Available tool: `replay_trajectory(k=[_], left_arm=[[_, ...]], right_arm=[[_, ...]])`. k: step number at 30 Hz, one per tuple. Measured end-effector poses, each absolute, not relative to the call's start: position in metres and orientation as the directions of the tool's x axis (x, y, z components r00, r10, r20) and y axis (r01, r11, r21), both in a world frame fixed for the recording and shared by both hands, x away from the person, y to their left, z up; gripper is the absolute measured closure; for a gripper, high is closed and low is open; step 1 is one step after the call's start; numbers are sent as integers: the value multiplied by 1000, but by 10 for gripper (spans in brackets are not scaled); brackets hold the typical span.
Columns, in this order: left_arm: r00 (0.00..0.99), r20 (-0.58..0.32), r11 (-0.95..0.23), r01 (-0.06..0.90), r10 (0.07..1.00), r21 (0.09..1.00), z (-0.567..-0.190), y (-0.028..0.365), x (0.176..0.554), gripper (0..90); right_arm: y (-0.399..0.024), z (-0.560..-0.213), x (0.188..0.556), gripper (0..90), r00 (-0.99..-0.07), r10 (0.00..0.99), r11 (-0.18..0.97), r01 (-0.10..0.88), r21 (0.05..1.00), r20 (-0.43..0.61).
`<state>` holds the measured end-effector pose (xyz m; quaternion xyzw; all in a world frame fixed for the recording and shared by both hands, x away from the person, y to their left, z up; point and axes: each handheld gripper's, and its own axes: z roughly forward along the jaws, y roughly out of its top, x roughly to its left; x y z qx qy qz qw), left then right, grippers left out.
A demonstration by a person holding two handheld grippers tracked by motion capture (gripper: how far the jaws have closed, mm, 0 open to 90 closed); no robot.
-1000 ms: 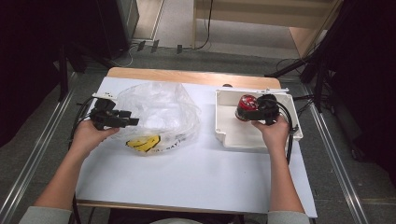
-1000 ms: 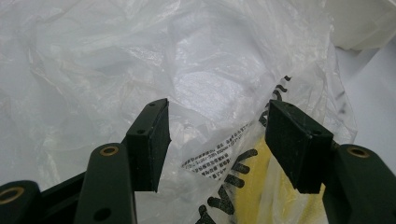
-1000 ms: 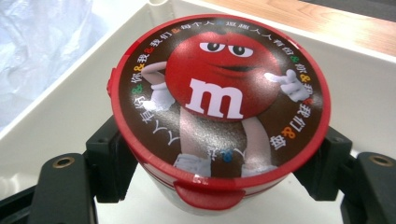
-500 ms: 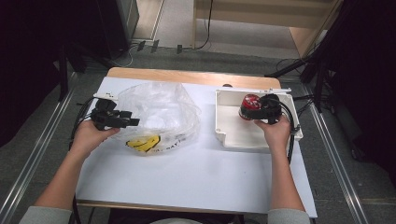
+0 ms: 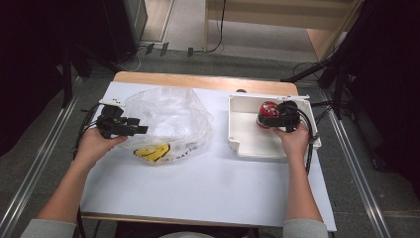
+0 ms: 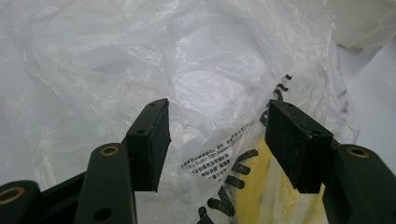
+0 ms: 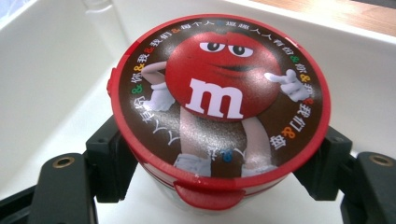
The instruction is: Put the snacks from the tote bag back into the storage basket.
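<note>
From above, the left gripper (image 5: pixel 130 130) sits at the edge of a crumpled clear plastic bag with yellow print (image 5: pixel 168 124) on the white table (image 5: pixel 198 183); the right gripper (image 5: pixel 272 120) holds a round red-lidded candy tub (image 5: pixel 268 111) inside a white plastic tray (image 5: pixel 247 144), seemingly near its far wall.

In the left gripper view, the jaws stand spread over the bag (image 6: pixel 205 84).

In the right gripper view, the jaws pinch the tub (image 7: pixel 219 112) below its lid.

Red-lidded candy tub (image 7: pixel 219 116) — upright, in tray (image 5: pixel 247 144)

Bright, even overhead light; table surroundings dark, high view perhaps slightly soft.
</note>
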<state>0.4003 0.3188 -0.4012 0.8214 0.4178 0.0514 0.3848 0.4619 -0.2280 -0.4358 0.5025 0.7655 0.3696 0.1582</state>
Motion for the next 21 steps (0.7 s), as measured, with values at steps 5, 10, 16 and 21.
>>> replay_trajectory(k=[5, 10, 16, 21], left_arm=[[648, -231, -360, 644, 726, 675, -401, 318, 400, 413], [645, -229, -350, 639, 729, 685, -401, 319, 400, 417], [643, -227, -354, 642, 731, 680, -401, 318, 400, 417], [645, -227, -357, 642, 729, 679, -402, 317, 400, 418]], right_arm=[[-227, -441, 466, 263, -441, 889, 226, 656, 720, 123], [-226, -444, 469, 263, -437, 893, 234, 657, 716, 109], [-229, -448, 470, 263, -433, 893, 227, 667, 710, 121], [-227, -451, 472, 263, -435, 893, 239, 669, 704, 111]])
